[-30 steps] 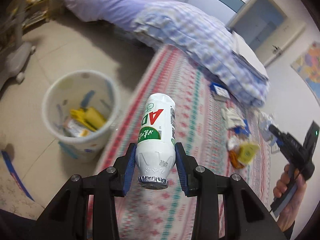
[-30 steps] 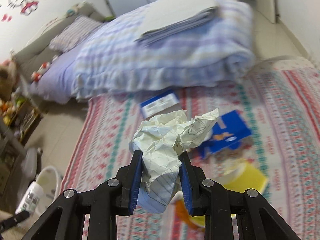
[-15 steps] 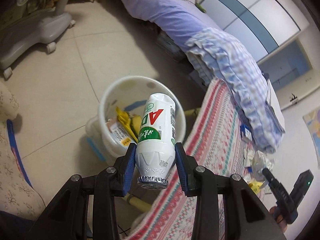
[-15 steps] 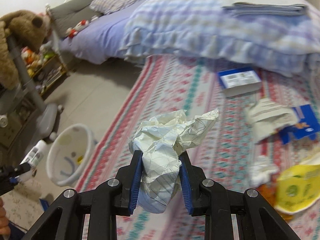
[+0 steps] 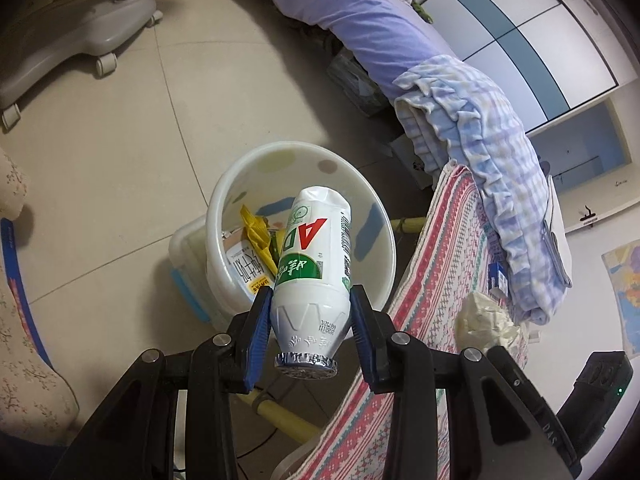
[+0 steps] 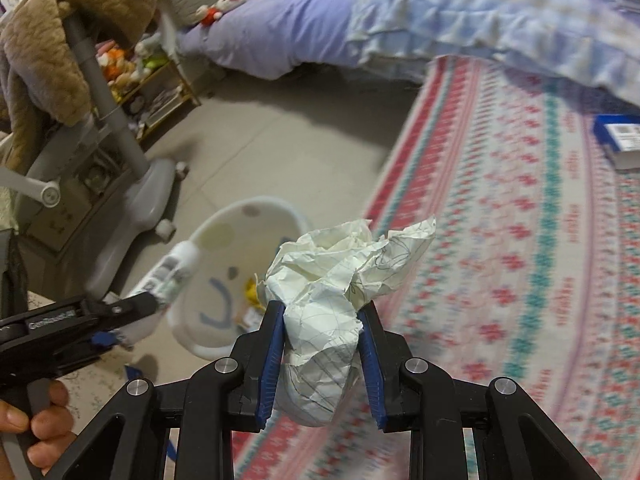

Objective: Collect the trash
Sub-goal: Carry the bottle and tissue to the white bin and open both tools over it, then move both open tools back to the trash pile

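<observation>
Beige tiled floor (image 5: pixel 120 128) is seen beside a red, white and teal patterned rug (image 6: pixel 520 260), with a bed covered in a lavender sheet (image 5: pixel 352 12) and a blue-and-white checked quilt (image 5: pixel 492 152) along the far side. A round white plastic waste bin (image 5: pixel 224 208) is found standing on the floor tiles just off the rug's edge; yellow wrappers (image 5: pixel 256 236) and a printed carton (image 5: pixel 244 268) are noted inside it.

The left gripper (image 5: pixel 310 320) is observed closed on a white plastic drink bottle with a green and red label (image 5: pixel 316 264), held by its lower neck with the foil-sealed mouth toward the camera. The bottle is positioned above the bin's opening, over its near rim. In the right wrist view the same bottle (image 6: pixel 168 268) is seen blurred over the bin (image 6: pixel 248 216), and a hand (image 6: pixel 36 428) is visible on the left tool's handle.

The right gripper (image 6: pixel 322 340) is recorded clamped on a crumpled ball of cream lined paper (image 6: pixel 340 280), held in the air near the bin, on the rug side. A blue and white box (image 6: pixel 620 140) is noted lying on the rug near the bed. A grey wheeled chair base (image 5: pixel 80 36) is recorded on the floor tiles, well apart from the bin.
</observation>
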A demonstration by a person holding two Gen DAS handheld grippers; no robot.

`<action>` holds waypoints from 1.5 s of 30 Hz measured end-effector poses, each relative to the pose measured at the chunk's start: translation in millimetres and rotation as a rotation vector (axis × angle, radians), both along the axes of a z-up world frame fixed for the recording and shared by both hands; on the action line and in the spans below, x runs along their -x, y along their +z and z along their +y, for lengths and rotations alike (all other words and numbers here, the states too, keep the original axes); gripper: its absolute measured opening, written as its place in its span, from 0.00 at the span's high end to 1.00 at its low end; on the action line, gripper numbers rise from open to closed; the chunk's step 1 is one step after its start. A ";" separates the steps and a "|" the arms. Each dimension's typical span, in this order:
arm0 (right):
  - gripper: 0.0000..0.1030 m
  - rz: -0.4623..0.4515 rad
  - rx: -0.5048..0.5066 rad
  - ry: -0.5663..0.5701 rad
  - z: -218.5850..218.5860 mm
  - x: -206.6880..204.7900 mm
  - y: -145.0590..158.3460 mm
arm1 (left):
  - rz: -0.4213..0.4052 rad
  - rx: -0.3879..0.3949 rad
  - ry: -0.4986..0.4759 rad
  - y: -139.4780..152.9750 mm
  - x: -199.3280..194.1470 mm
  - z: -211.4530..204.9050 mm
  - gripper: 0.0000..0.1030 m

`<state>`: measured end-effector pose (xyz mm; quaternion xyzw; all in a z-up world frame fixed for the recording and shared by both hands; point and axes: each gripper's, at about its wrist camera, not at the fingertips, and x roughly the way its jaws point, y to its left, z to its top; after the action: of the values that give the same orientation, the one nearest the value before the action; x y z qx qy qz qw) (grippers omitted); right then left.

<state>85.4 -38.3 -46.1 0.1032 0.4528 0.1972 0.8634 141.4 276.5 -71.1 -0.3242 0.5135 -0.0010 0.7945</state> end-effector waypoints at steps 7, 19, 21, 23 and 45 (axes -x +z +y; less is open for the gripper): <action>0.68 0.014 -0.043 0.016 37.0 -19.9 -2.5 | -0.026 -0.022 0.029 -6.9 -15.8 0.3 0.60; 0.66 0.066 0.008 0.035 83.2 -56.3 -26.9 | -0.046 -0.063 0.061 -11.2 -22.7 7.2 0.38; 0.65 0.071 0.010 0.041 86.5 -58.3 -30.4 | -0.046 -0.051 0.080 -8.8 -19.4 12.0 0.38; 0.62 0.067 0.011 0.042 90.0 -60.0 -31.6 | -0.050 -0.033 0.092 -6.6 -17.9 13.1 0.38; 0.50 0.031 0.007 0.037 43.2 -20.5 -1.3 | -0.008 -0.145 0.011 1.7 21.0 -22.0 0.38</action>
<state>105.9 4.9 -47.4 0.0948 0.4684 0.2102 0.8529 120.4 254.5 -69.4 -0.2685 0.5071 0.0391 0.8181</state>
